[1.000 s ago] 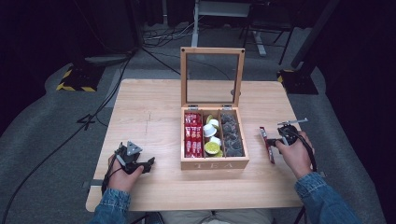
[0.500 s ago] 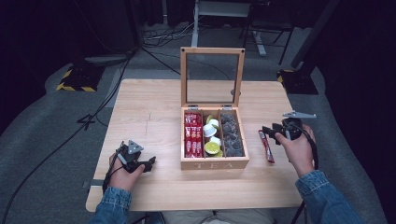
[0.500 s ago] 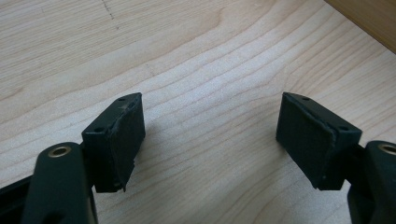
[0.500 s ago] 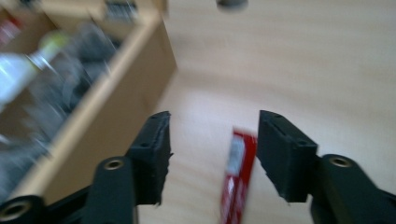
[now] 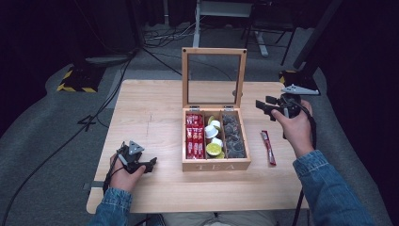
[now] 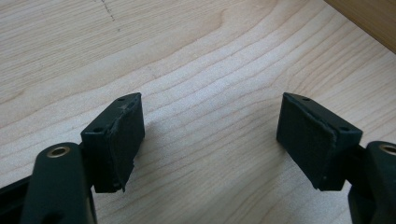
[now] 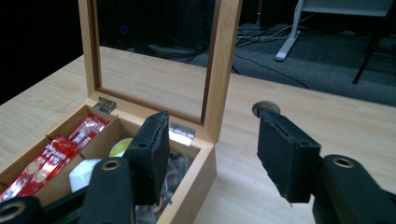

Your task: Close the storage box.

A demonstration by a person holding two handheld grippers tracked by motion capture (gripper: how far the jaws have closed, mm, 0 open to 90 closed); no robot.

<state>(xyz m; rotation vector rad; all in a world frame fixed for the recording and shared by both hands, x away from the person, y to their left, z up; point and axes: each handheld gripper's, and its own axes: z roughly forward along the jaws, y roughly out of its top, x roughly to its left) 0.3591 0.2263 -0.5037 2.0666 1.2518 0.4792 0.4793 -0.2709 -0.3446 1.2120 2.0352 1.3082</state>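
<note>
Hovering beside the tea box (image 5: 216, 165), the right gripper (image 5: 266, 106) is standing half open with nothing between its pads, its jaws having just been opening. Below and behind it, a red sachet (image 5: 268, 147) is lying flat on the table (image 5: 150, 113). The left gripper (image 5: 149, 164) is resting well apart, gaping empty.
</note>
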